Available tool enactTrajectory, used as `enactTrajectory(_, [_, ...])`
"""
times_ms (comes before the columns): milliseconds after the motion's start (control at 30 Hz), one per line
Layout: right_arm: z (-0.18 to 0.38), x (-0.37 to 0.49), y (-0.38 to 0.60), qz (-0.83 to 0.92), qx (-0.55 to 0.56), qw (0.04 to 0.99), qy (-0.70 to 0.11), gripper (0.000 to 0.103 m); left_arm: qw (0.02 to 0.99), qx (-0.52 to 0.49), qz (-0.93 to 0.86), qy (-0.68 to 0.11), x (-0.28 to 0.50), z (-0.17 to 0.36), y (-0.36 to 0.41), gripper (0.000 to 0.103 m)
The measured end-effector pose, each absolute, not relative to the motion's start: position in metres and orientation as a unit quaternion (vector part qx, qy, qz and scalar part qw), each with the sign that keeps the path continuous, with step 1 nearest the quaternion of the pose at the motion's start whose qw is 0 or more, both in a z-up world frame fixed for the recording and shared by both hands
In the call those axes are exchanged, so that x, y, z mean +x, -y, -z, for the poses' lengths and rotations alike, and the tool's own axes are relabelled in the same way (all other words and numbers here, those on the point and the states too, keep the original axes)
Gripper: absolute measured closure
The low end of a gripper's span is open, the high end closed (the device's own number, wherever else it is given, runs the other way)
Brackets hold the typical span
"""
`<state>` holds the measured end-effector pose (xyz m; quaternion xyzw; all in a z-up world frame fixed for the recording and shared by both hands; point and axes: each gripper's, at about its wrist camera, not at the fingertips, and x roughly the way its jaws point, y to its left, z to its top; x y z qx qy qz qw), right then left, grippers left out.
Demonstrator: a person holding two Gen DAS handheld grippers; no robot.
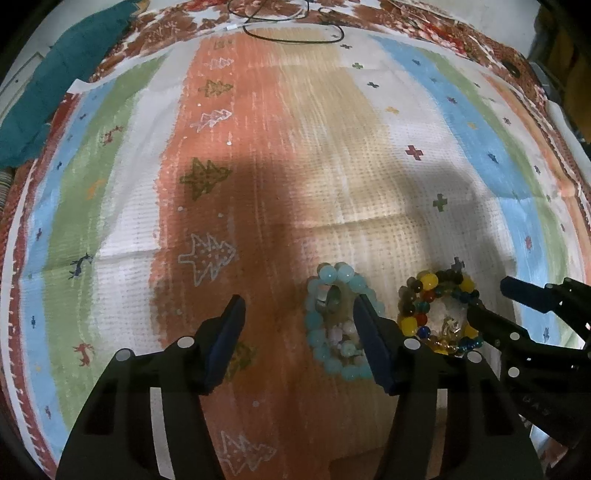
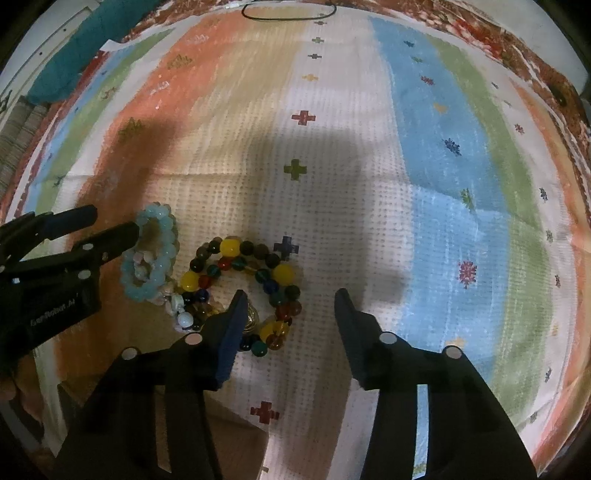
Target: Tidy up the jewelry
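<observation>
A striped cloth (image 1: 332,155) printed with trees, crosses and deer is spread over the surface, and the jewelry is gathered on it toward its near edge, on the tan and white stripes.

A pale blue bead bracelet (image 1: 328,354) is seen lying flat, with smaller pink and white beads (image 1: 345,338) heaped inside and against its near side. Just beside it, toward the right edge of the cloth, a multicoloured bead bracelet (image 1: 424,291) of yellow, red, dark and teal beads is laid in loose loops, touching or nearly touching the blue one. Something gold-coloured (image 2: 253,315) is glimpsed among those loops, partly hidden, and cannot be identified.

The left gripper (image 1: 299,306) is held released, its jaws spread wide; nothing is gripped. Its right finger is placed over the blue bracelet's right side, though contact cannot be judged. The right gripper (image 2: 291,299) is likewise held released and grasps nothing; its left finger is positioned over the near part of the multicoloured bracelet, while its right finger hangs over bare white cloth.

A black cord (image 1: 295,35) is looped at the far edge of the cloth, and a teal fabric (image 1: 55,81) is bunched beyond the far left corner.
</observation>
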<state>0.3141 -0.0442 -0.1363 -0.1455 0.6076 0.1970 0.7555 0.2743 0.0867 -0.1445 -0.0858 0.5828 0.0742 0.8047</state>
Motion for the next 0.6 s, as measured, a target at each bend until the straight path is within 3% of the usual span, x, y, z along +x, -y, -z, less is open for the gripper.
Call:
enactTrajectory(267, [0.143,0.317,0.041,-0.197,-0.149,0.750,-0.614,0.074,0.804,-0.085,-0.062,-0.585,0.281,0.151,-0.083,0.056])
enactTrajectory(500, [0.150,0.317,0.033,-0.203,-0.159,0.742,-0.619,0.085,0.800,-0.074,-0.053,-0.593,0.284,0.159,-0.077,0.084])
enactTrajectory(600, [0.151,0.316,0.030,-0.205,-0.166,0.742,-0.617,0.085,0.799,-0.070,-0.050,-0.595,0.284,0.162,-0.073,0.087])
